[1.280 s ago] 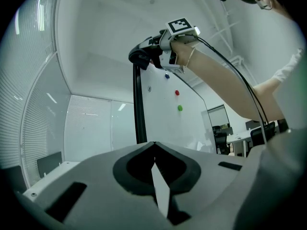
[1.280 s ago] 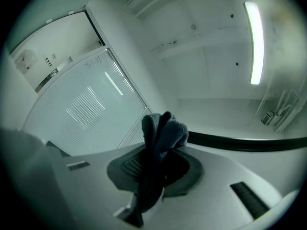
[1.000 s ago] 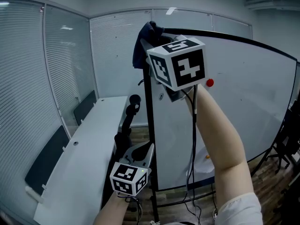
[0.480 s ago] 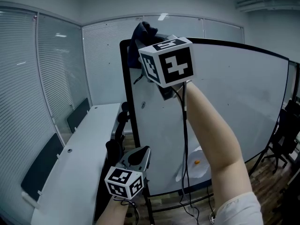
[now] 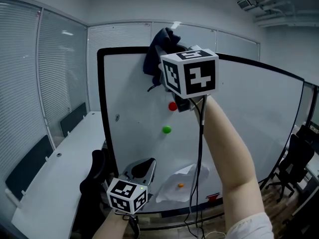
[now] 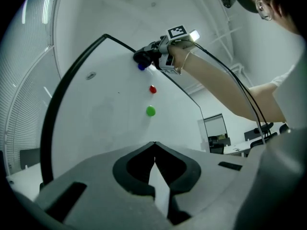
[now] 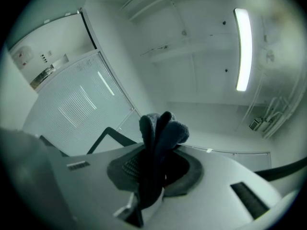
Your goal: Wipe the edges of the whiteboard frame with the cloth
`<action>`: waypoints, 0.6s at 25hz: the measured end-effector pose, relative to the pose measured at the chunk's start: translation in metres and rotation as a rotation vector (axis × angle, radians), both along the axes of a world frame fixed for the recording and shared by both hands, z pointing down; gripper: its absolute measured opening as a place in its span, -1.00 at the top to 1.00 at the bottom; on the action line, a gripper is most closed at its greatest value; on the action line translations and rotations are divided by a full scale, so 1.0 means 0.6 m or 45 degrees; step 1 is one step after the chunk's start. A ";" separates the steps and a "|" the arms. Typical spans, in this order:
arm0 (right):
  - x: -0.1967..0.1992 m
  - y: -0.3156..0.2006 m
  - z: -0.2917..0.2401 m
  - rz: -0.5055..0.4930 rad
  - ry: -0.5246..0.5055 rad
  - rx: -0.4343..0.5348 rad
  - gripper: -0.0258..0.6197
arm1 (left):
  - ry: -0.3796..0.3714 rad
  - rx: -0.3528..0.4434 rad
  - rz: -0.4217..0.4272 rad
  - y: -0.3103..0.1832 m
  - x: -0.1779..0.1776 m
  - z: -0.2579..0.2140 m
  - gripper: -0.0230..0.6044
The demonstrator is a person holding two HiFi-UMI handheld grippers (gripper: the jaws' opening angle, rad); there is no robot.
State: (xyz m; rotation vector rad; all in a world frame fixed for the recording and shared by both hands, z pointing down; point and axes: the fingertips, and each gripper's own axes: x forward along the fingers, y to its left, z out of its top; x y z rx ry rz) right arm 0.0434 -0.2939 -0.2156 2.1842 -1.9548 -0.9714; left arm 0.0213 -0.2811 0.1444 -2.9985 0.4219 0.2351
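A large whiteboard with a thin black frame stands in front of me. My right gripper is raised to the frame's top edge and is shut on a dark blue cloth, which bunches up over that edge. In the right gripper view the cloth is pinched between the jaws and sticks up above them. My left gripper hangs low near the board's bottom left, shut and holding nothing. From the left gripper view the right gripper and cloth show at the top edge of the frame.
A red magnet, a green magnet and a small orange magnet stick to the board. A long white table and a dark chair stand at the left. Office chairs stand at the far right.
My view has swung left to right, so the board's left frame edge now sits farther left. My right gripper with the cloth has moved right along the top edge. The left gripper stays low.
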 end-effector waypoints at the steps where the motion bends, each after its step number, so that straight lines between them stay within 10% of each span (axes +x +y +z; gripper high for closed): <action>1: 0.013 0.009 0.000 0.002 -0.004 0.001 0.72 | -0.003 0.009 -0.001 0.009 0.014 -0.002 0.87; 15: 0.282 0.150 0.004 0.163 -0.030 0.033 0.72 | -0.072 -0.033 -0.047 0.154 0.201 0.068 0.87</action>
